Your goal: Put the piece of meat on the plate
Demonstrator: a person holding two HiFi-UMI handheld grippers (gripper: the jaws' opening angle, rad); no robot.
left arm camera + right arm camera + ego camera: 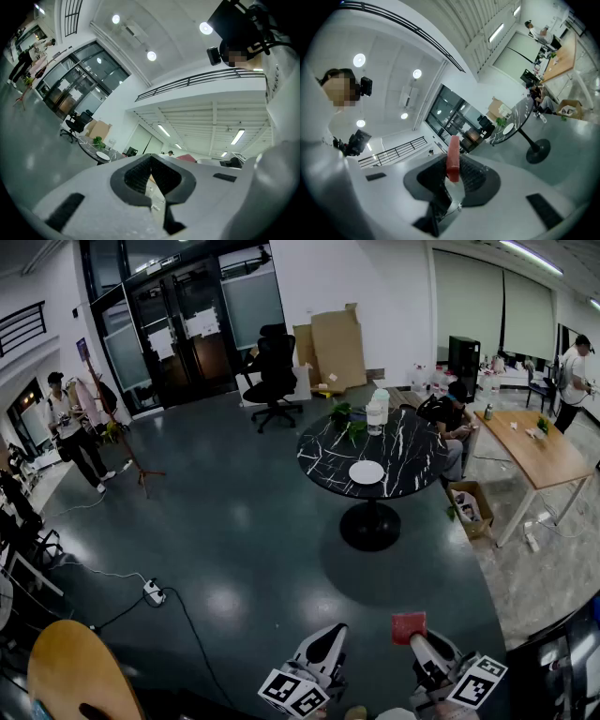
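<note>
Your right tongs (414, 643) are clamped on the piece of meat (408, 626). In the right gripper view the red slab (453, 157) stands on edge between the two dark pads and sticks out past their tips. Your left tongs (321, 645) sit just to the left of the right ones. In the left gripper view their jaws meet at the tips, with only a thin wedge of light behind them and nothing between.

The white plate (366, 472) is well ahead of both tongs, across a stretch of dark floor and slightly to the left of the meat's line. It lies on the near part of a round black marble table (412, 451) and holds nothing. Beyond the plate, on the far side of that table from your tongs, are a green plant (347, 418) and a white container (377, 412). A seated person (452, 418) is at the table's far right edge.

Farther off, beyond the table from your tongs, a black office chair (274, 371) stands near flattened cardboard boxes (336, 345). A wooden table (534, 444) lies ahead and to the right of your right tongs.
</note>
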